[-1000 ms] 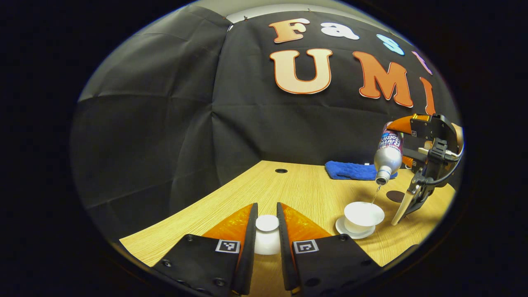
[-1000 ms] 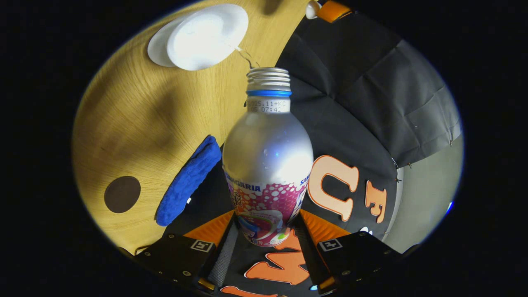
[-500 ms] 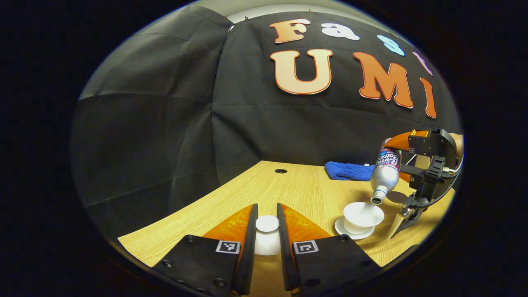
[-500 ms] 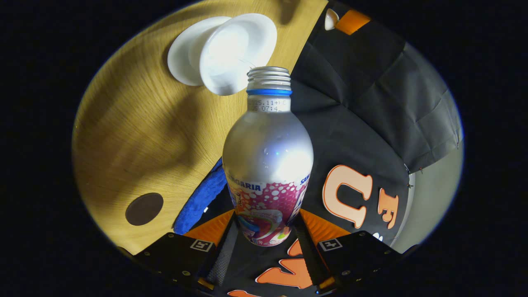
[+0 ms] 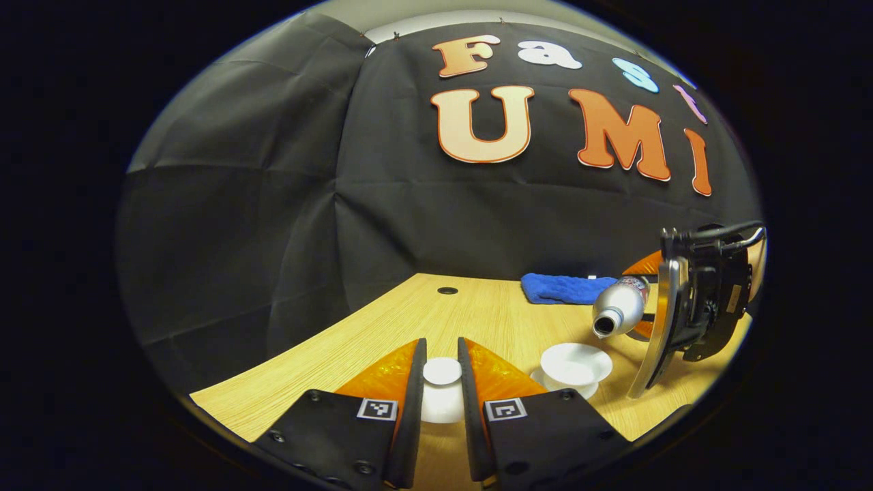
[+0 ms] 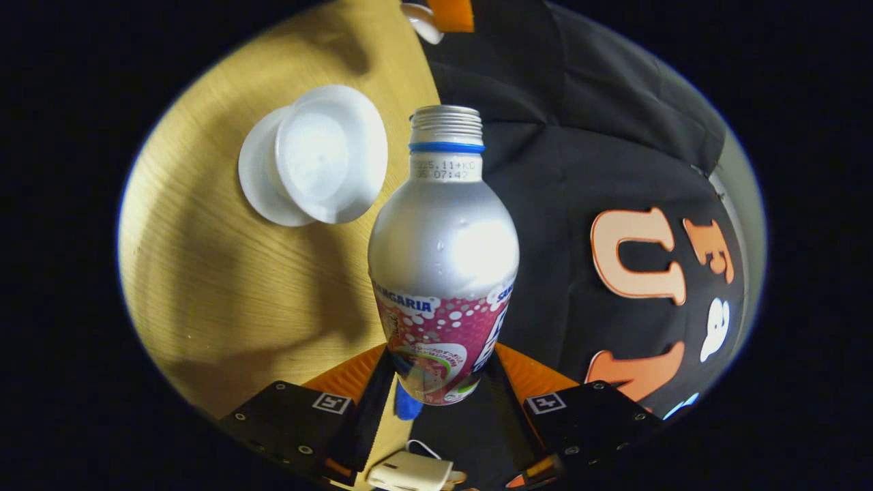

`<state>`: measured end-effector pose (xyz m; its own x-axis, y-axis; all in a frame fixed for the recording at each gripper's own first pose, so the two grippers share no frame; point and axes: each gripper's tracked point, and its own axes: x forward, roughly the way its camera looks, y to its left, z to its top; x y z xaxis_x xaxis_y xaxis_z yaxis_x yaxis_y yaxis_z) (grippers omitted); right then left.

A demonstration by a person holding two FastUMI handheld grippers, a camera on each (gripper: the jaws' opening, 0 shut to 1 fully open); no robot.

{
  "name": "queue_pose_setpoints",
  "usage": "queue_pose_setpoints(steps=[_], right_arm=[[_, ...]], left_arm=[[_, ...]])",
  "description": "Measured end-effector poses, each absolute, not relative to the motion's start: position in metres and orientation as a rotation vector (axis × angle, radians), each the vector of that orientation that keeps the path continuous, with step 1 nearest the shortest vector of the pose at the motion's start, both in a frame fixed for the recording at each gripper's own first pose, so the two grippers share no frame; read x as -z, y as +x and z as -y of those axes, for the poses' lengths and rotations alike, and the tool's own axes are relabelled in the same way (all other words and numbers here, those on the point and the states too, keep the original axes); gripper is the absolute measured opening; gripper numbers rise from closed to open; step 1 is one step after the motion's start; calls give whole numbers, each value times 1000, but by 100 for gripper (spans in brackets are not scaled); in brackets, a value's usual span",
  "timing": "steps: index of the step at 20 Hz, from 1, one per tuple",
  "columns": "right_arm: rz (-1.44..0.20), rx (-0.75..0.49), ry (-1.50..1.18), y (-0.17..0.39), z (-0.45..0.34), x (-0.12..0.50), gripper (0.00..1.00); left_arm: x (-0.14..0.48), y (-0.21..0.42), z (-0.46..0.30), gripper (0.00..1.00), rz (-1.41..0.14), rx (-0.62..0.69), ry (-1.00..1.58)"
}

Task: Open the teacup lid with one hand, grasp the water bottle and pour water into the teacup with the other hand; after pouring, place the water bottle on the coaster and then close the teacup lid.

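Note:
In the left gripper view my left gripper [image 5: 442,349] is shut on the white teacup lid [image 5: 442,374], held low over the table. To its right the open white teacup [image 5: 575,363] stands on its saucer [image 5: 542,377]. Above and right of the cup, the silver water bottle [image 5: 617,310] lies almost level with its open mouth toward the cup. No water runs from it. In the right gripper view my right gripper [image 6: 442,356] is shut on the bottle [image 6: 443,239] at its printed lower part. The teacup [image 6: 331,153] and saucer [image 6: 254,179] show upper left of the bottle's neck.
A blue cloth [image 5: 563,288] lies at the back of the wooden table [image 5: 491,320], near the black wall. A small round hole [image 5: 447,290] sits in the tabletop at the back. The table's front edge runs just under my left gripper.
The bottle has tipped back from a steep pour to nearly level, and the stream into the cup has stopped. My right gripper dropped lower and rolled. The left gripper kept the lid still.

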<state>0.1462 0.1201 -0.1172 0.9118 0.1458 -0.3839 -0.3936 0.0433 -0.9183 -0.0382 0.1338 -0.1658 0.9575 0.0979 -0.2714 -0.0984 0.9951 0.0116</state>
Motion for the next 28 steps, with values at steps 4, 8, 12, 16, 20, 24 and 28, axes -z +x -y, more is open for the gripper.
queue_pose_setpoints(steps=[4, 8, 12, 16, 20, 24, 28], right_arm=[[-299, -411, -1242, 136, -103, 128, 78], [-366, -377, -1019, 141, -75, 125, 78], [-414, -341, -776, 153, -53, 130, 79], [-452, -309, -556, 162, -33, 143, 78], [-486, -302, -345, 166, -31, 152, 79], [-501, -254, -242, 167, -22, 159, 79], [-540, -247, -108, 176, -10, 173, 79]], left_arm=[[155, -31, -114, 33, -253, -64, 8], [147, -21, -89, 33, -235, -19, 14], [146, -10, -67, 33, -226, 34, 11], [147, 0, -50, 33, -230, 64, -5], [156, 8, -36, 33, -253, 90, -6], [163, 12, -21, 28, -272, 110, -2], [170, 16, -10, 33, -294, 129, 0]])
